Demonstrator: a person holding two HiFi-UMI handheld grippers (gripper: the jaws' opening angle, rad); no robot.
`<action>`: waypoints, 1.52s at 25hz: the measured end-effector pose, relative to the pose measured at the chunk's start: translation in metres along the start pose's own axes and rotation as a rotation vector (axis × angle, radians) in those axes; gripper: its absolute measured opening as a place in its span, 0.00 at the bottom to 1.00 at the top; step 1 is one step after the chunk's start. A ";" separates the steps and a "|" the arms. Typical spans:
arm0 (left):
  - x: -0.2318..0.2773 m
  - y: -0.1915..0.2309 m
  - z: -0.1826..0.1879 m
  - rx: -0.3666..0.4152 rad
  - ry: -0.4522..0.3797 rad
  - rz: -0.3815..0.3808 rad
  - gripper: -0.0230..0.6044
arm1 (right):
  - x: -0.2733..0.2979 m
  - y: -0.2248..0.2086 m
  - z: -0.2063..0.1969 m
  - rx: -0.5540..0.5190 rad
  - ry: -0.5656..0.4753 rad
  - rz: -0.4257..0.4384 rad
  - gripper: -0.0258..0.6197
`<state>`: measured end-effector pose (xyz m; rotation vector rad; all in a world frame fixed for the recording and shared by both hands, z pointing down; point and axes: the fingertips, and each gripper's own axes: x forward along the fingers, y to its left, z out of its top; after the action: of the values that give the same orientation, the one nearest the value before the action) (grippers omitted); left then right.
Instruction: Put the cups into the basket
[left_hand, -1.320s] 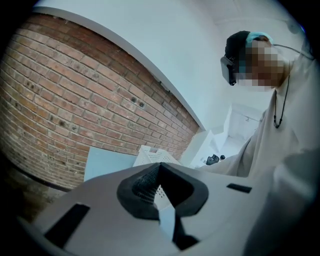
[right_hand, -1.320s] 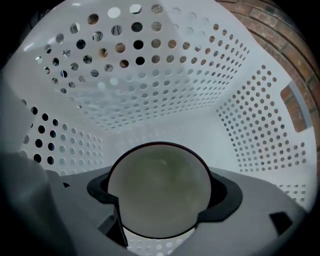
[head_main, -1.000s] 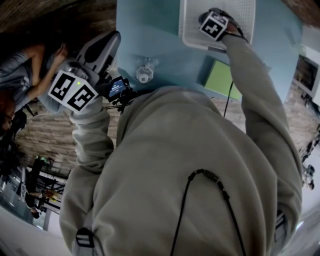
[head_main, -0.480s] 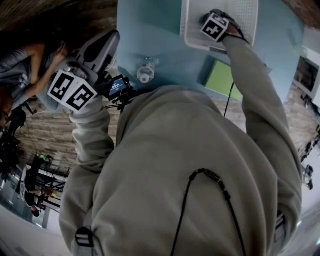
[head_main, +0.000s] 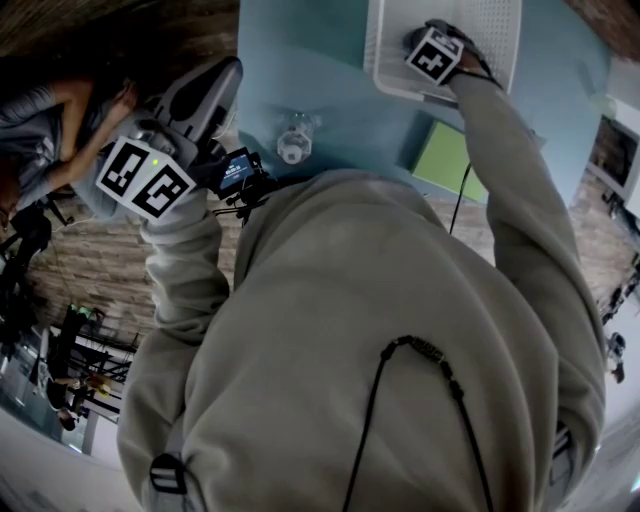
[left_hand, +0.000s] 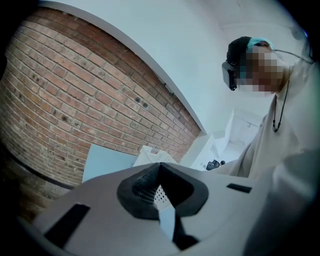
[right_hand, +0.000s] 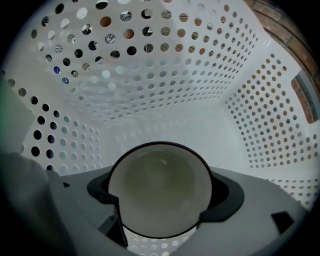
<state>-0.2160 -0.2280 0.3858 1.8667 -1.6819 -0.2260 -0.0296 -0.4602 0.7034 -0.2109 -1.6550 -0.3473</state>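
the right gripper (right_hand: 161, 207) is clamped on a pale, dark-rimmed round cup (right_hand: 160, 180) low inside the white perforated plastic basket (right_hand: 165, 75), its floor just beyond (release looks next). the left gripper (left_hand: 160, 194), jaws narrow and empty, hangs nearer the clear glass cup (head_main: 292, 143) outside.

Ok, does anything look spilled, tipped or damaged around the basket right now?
Nothing stands out. The right gripper holds an empty, intact cup inside the basket, and no spill shows. A second cup sits on the table outside the basket, not yet picked up.
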 end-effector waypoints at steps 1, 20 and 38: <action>-0.001 0.000 0.001 -0.001 -0.005 0.001 0.03 | 0.000 0.000 0.000 -0.003 0.004 -0.003 0.70; -0.018 -0.023 0.007 0.037 -0.021 -0.084 0.03 | -0.087 -0.033 0.023 0.064 -0.070 -0.224 0.69; -0.024 -0.097 0.006 0.156 0.000 -0.285 0.03 | -0.233 0.006 -0.002 0.365 -0.312 -0.386 0.66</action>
<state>-0.1410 -0.2067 0.3225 2.2217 -1.4651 -0.2150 0.0012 -0.4394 0.4735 0.3497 -2.0359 -0.3034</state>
